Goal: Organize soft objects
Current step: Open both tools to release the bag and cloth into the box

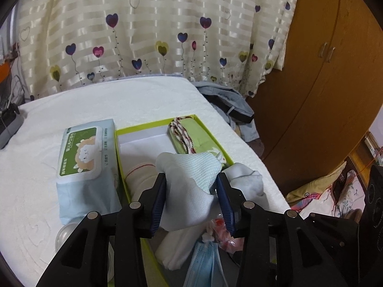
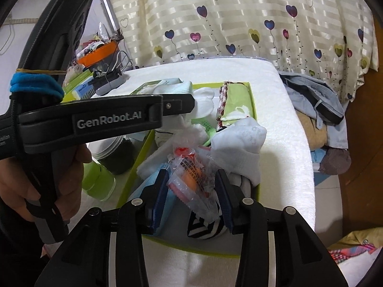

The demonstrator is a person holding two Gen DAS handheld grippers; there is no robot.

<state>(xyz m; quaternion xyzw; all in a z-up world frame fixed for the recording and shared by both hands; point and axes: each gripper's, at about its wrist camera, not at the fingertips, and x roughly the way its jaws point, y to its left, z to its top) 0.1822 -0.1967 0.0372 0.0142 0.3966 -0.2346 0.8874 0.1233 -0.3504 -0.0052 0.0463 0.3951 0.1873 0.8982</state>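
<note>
A white and pale-blue sock [image 1: 191,179] lies between the fingers of my left gripper [image 1: 191,177], over the green-rimmed box [image 1: 155,123]. The jaws stand apart and the sock brushes both pads at the tips. The box holds a green patterned cloth [image 1: 191,134], another white sock [image 1: 246,179] and a blue face mask [image 1: 203,258]. In the right wrist view my right gripper [image 2: 191,174] is open around a clear plastic packet [image 2: 191,181] with orange and pink contents. The packet rests on the pile in the box [image 2: 143,153], beside a striped black-and-white piece [image 2: 203,227].
A pack of wet wipes [image 1: 83,153] lies left of the box on the white towel. A dark jar [image 2: 119,153] and a green cup [image 2: 100,184] stand by the box's left side. Clothes [image 1: 229,105] are heaped off the right edge, before a wooden wardrobe [image 1: 323,71].
</note>
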